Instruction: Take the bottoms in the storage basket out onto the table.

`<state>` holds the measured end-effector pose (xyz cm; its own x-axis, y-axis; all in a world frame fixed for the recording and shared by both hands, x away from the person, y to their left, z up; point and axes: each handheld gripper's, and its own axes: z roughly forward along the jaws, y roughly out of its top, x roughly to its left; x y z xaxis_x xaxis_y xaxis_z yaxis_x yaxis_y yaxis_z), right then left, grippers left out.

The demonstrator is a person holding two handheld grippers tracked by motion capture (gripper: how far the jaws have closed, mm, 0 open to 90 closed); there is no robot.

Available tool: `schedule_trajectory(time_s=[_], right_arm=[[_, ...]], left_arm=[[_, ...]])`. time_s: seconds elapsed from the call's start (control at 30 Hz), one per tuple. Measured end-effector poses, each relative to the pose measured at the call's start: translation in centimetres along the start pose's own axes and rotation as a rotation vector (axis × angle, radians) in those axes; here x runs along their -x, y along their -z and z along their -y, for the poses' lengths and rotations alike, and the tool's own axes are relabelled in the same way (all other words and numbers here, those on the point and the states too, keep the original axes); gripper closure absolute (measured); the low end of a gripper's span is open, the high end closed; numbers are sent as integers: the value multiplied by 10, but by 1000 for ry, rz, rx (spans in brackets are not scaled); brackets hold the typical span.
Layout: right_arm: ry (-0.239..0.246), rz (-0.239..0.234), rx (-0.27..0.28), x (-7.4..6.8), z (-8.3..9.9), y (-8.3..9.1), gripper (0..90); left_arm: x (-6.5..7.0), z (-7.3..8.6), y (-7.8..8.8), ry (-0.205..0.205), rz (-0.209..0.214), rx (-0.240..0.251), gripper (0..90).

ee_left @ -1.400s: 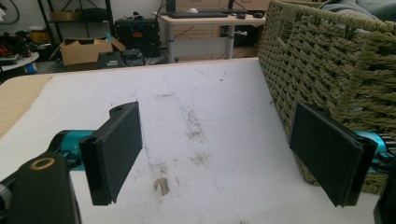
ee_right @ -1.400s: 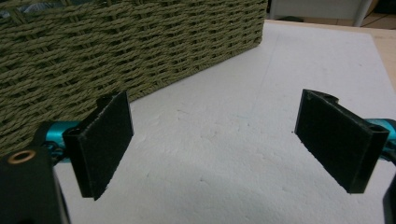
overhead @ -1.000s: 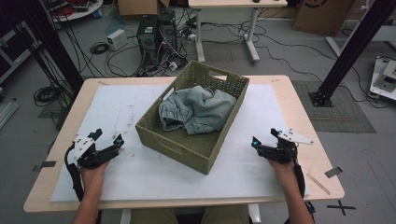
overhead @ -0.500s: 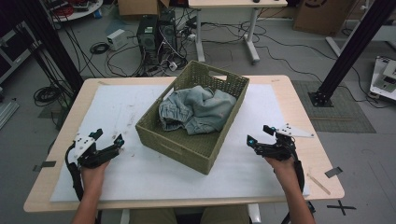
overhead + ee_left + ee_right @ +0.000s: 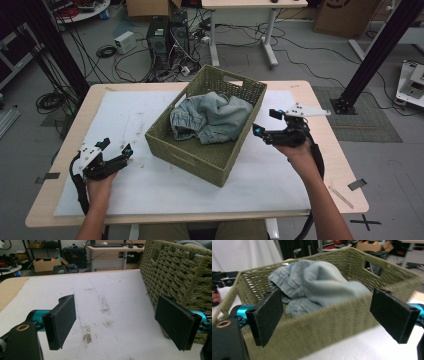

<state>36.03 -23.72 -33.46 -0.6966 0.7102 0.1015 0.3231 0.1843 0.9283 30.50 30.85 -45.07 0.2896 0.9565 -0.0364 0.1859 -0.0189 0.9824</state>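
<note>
An olive woven basket stands at an angle in the middle of the table. A crumpled pale blue-grey denim garment lies inside it. My right gripper hovers open just beside the basket's right wall, jaws pointing at it. In the right gripper view the garment bulges above the basket's near wall, beyond my open gripper. My left gripper is open over the white mat, left of the basket and apart from it. The left gripper view has the basket's wall at the right of the open gripper.
A white mat covers most of the wooden table. Off the table's far side are computer towers, cables and a desk. A black frame post rises at the right.
My right gripper has moved forward and left, from the table's right edge up to the basket's right wall. The left gripper has hardly moved.
</note>
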Motion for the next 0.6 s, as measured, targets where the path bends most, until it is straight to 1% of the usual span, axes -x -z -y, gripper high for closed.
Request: schedule_trajectory(time_s=[0.03, 0.07, 0.13, 0.17, 0.2, 0.23, 0.27, 0.33, 0.47, 0.5, 0.53, 0.57, 0.6], right_arm=[[19, -28, -22, -3, -15, -12, 116], [19, -28, -22, -3, -15, -12, 116], [24, -42, -40, -5, -25, -24, 116], [26, -52, -44, -5, -31, -31, 116], [32, -52, -55, -6, -37, -38, 116], [33, -61, -78, -8, -47, -53, 116], [33, -61, -78, -8, -47, -53, 116], [50, -69, -100, -11, -58, -71, 116], [65, -99, -136, -19, -72, -99, 116], [61, -104, -149, -20, -74, -107, 116], [62, -108, -170, -23, -78, -121, 116], [53, -112, -184, -23, -78, -127, 116], [53, -112, -184, -23, -78, -127, 116]], left_arm=[[0, 0, 0, -2, -1, 1, 174], [0, 0, 0, -1, -3, 1, 174], [0, 0, 0, -3, -2, 1, 174], [0, 0, 0, -4, -1, 0, 174], [0, 0, 0, -4, -1, 0, 174], [0, 0, 0, -2, -3, 1, 174], [0, 0, 0, -2, -2, 1, 174], [0, 0, 0, -1, -2, 2, 174], [0, 0, 0, 0, 2, 2, 174], [0, 0, 0, -1, 4, 1, 174], [0, 0, 0, -1, 5, 2, 174], [0, 0, 0, 0, 6, 4, 174], [0, 0, 0, 1, 8, 3, 174]])
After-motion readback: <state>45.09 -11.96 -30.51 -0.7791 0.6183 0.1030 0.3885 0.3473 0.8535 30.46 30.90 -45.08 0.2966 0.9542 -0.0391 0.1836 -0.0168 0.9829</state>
